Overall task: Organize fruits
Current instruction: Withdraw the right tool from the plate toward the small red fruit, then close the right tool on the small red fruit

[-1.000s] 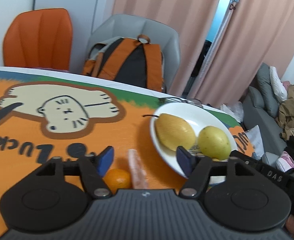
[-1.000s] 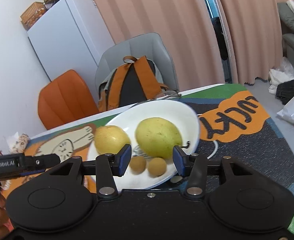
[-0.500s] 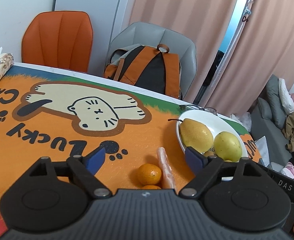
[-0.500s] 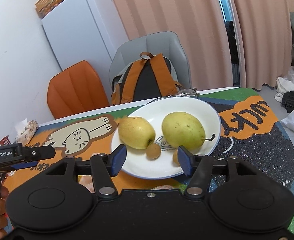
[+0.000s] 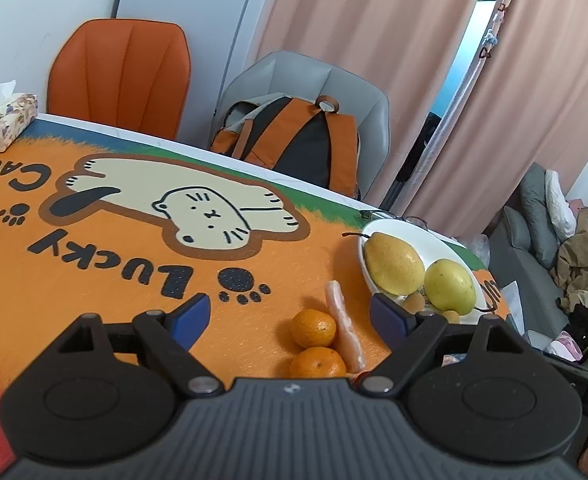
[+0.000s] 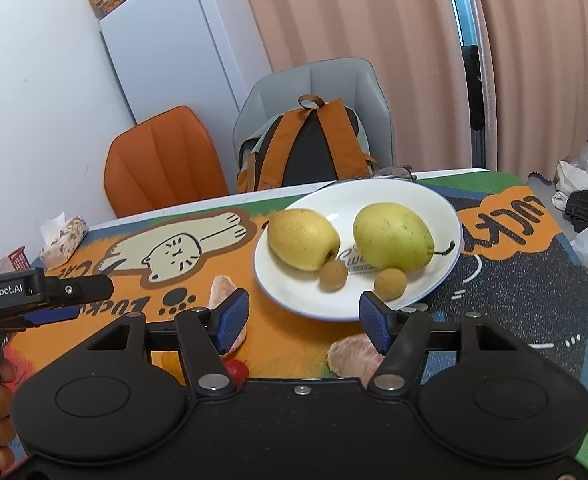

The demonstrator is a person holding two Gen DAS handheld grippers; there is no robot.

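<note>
Left wrist view: low over the bench [image 5: 93,280], facing far-right, near the oranges [image 5: 314,327].
Right wrist view: faces far-left, near the plate [image 6: 294,300].
Shared: plate [image 5: 398,226], pears [image 6: 392,236], chairs.

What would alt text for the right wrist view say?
A white plate on a cat-print mat holds two pears and two small brown fruits. The open, empty right gripper points at it, pinkish pieces lying nearer.

Soft daylight (fisheye-warped edges), sharp
</note>
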